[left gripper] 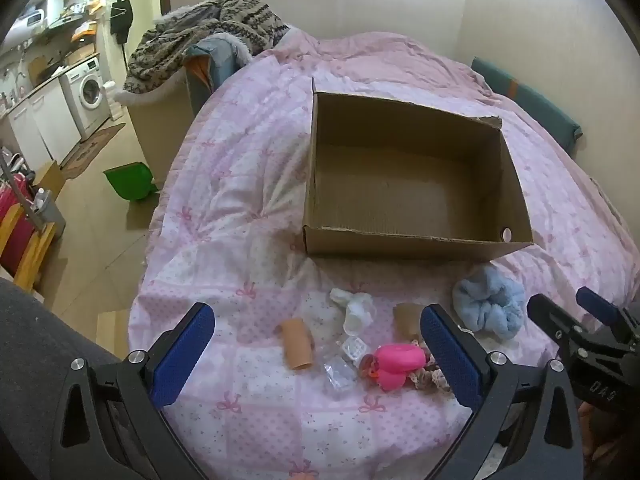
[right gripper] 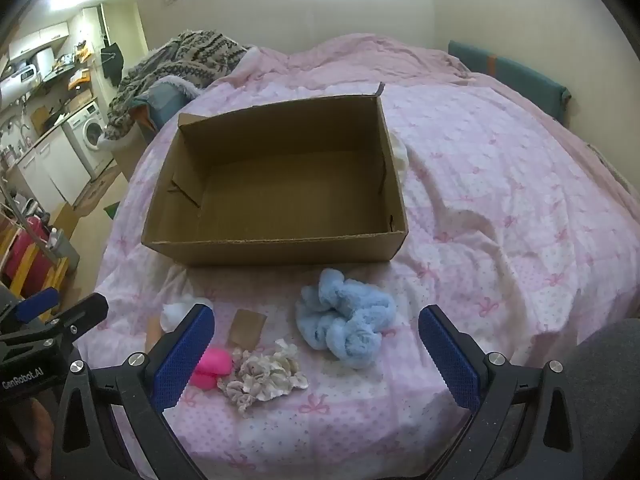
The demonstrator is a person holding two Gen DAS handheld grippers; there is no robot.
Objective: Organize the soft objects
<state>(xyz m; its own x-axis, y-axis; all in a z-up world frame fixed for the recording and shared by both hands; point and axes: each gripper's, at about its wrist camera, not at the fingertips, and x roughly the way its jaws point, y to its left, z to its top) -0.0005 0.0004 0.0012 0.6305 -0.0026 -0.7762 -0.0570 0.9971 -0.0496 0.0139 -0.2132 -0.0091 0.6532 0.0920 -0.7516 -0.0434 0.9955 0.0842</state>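
Observation:
An empty cardboard box [left gripper: 516, 184] [right gripper: 280, 246] stands on the pink bedspread [left gripper: 240, 184] [right gripper: 500, 184]. In front of it lie a fluffy light blue cloth [left gripper: 490, 306] [right gripper: 346, 322], a pink soft toy [left gripper: 394, 364] [right gripper: 214, 368], a beige crocheted piece [right gripper: 264, 376], two cardboard tubes [left gripper: 296, 344] [left gripper: 406, 318], a white soft item [left gripper: 358, 310] and clear plastic pieces [left gripper: 340, 374]. My left gripper [left gripper: 316, 354] hovers open above the tubes and plastic. My right gripper [right gripper: 316, 354] is open over the blue cloth and crocheted piece. Neither holds anything.
A patterned blanket [left gripper: 208, 36] is heaped over a chair at the bed's far left. Beyond the bed's left edge are a tiled floor, a green dustpan [left gripper: 130, 180] and a washing machine [left gripper: 88, 92]. A teal cushion [left gripper: 524, 100] lies against the right wall.

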